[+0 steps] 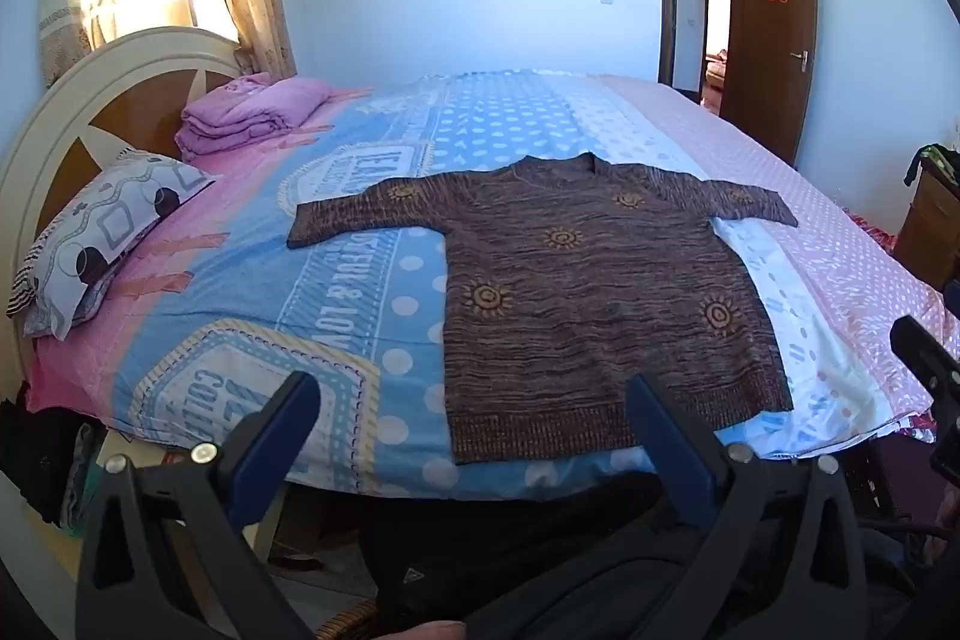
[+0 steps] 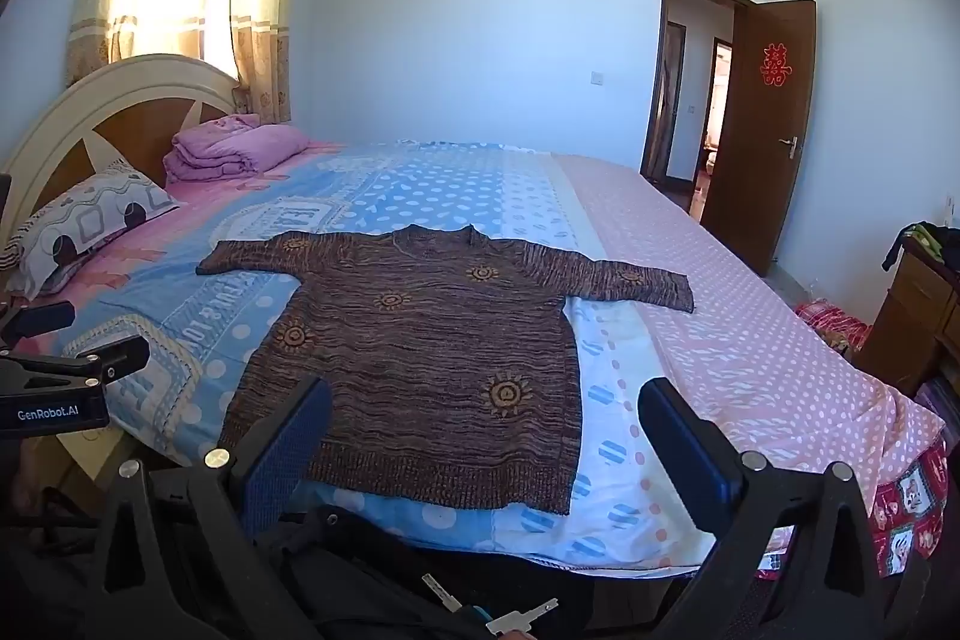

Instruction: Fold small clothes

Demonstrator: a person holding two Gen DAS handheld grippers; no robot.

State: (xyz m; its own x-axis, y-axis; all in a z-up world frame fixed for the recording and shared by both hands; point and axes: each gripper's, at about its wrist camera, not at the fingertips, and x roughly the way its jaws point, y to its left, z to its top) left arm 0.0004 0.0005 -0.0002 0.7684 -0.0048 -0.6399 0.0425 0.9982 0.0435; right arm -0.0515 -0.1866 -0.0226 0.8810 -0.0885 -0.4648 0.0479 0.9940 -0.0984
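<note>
A brown knitted sweater (image 1: 594, 292) with orange sun motifs lies flat on the bed (image 1: 252, 280), sleeves spread to both sides, hem toward me. My left gripper (image 1: 474, 391) hangs open above the bed's near edge, just short of the hem's left corner, nothing between its blue pads. In the right wrist view the same sweater (image 2: 420, 352) lies spread on the bed (image 2: 750, 358). My right gripper (image 2: 483, 397) is open over the hem, held above it and touching nothing. The left gripper's body (image 2: 66, 376) shows at that view's left edge.
A patterned pillow (image 1: 102, 244) and a folded pink quilt (image 1: 252, 112) lie by the headboard at the left. An open brown door (image 1: 774, 40) stands at the back right. A wooden cabinet (image 2: 918, 316) and a red cloth (image 2: 834, 322) sit right of the bed.
</note>
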